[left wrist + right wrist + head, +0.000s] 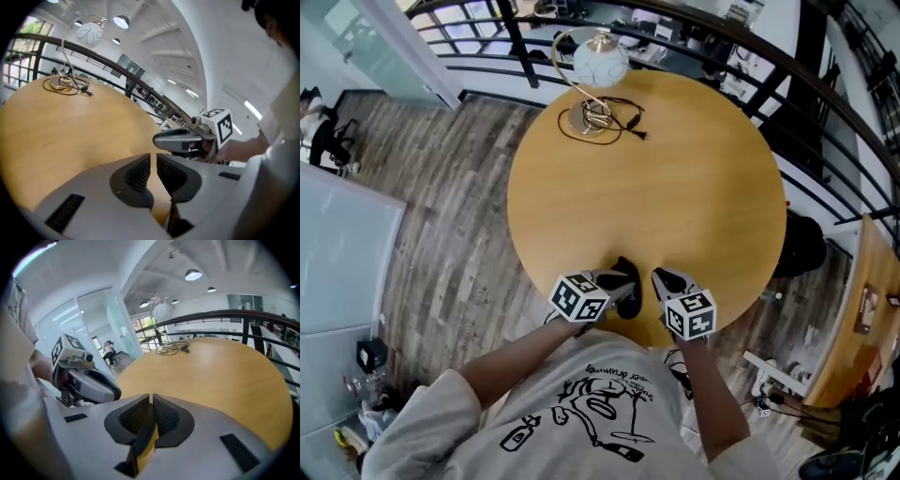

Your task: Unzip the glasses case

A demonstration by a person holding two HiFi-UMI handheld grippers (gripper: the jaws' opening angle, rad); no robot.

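So far: nothing unzipped, apparently.
Glasses case: unseen in every view; table (675, 197) bears only a lamp (600, 64).
Left gripper (153, 171): jaws nearly together, empty.
Right gripper (151, 414): jaws together, empty.
Remaining: the whole task.

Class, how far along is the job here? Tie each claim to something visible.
Done: nothing; no glasses case shows on the table, only a lamp at its far side. In hand: nothing; left gripper and right gripper hover shut and empty at the near edge. Left: the whole unzipping.
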